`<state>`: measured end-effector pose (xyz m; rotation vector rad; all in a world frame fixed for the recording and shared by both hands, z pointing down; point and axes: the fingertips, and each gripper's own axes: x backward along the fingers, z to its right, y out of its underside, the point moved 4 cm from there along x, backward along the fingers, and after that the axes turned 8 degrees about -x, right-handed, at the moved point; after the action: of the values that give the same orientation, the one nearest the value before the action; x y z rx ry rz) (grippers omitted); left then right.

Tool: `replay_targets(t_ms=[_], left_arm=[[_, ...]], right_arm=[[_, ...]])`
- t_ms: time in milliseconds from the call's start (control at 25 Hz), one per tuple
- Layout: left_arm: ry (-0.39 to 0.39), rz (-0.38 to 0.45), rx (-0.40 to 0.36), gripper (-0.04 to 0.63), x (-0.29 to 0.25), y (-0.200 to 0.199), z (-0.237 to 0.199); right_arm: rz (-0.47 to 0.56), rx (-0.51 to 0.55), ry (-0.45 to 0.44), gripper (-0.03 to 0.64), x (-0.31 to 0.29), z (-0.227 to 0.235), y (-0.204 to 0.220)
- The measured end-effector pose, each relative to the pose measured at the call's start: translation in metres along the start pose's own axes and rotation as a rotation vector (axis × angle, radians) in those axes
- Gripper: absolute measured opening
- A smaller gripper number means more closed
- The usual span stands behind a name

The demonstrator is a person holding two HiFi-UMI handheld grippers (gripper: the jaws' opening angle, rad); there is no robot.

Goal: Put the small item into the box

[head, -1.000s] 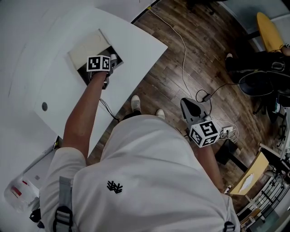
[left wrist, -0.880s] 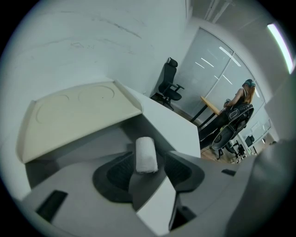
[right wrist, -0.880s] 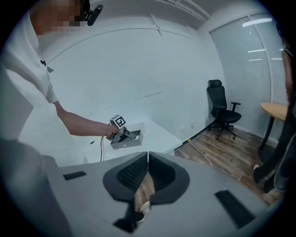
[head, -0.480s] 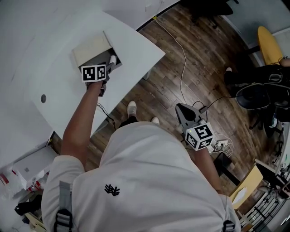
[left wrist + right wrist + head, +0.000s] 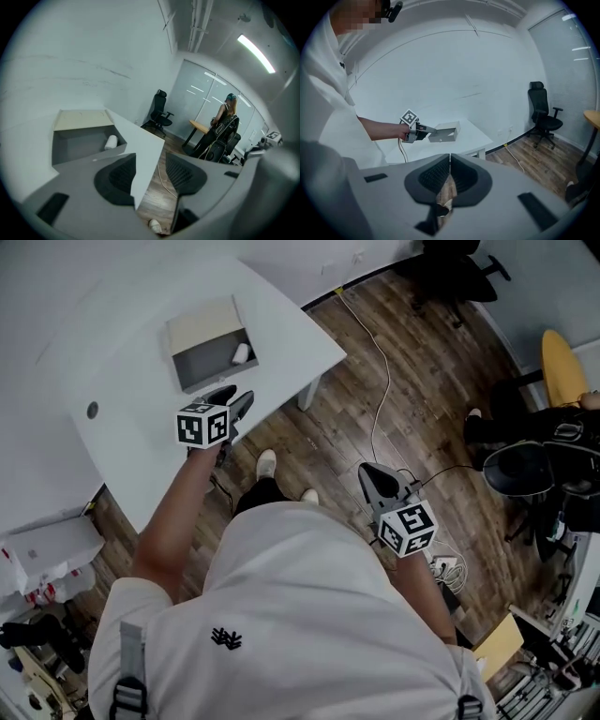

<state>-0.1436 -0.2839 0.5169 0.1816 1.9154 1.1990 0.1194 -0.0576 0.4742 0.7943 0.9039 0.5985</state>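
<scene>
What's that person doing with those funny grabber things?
A person holds a hand-held gripper in each hand. The left hand-held gripper is open and empty, just in front of the box on the white table. The small white item lies inside the box. The right hand-held gripper is shut, held low over the wooden floor.

The left gripper (image 5: 150, 163) has its jaws apart with nothing between them; through the gap show a table (image 5: 143, 145) corner and wood floor with a cable (image 5: 161, 177). At middle left the box (image 5: 70, 147) sits open, lid tipped back, the small item (image 5: 111, 141) in its right end. A chair (image 5: 160, 111) stands at centre. A person (image 5: 226, 115) stands at right. The pale blob at bottom centre (image 5: 153, 226) may be a shoe.
</scene>
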Motion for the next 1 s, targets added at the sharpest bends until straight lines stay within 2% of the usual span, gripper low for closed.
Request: replay_targets(t_ms=[160,320,600,840,1000], left_arm=[[0.011,0.027,-0.003,0.175,0.017,0.015,0.03],[0.026,0.065,-0.028,0.101,0.033,0.029,0.057],[0.083,0.097,-0.045,0.014,0.058,0.032,0.092],[0.139,0.116,-0.053,0.006,0.075,0.033,0.123],[0.159,0.096,-0.129,0.006,0.078,0.037,0.145]], right_arm=[[-0.008,0.009,-0.031,0.011,0.005,-0.002,0.008],[-0.005,0.01,-0.056,0.011,0.007,-0.007,0.014],[0.003,0.029,-0.104,0.009,0.005,-0.012,0.008],[0.022,0.042,-0.124,0.009,0.005,-0.018,-0.001],[0.02,0.048,-0.128,0.009,0.01,-0.018,0.0]])
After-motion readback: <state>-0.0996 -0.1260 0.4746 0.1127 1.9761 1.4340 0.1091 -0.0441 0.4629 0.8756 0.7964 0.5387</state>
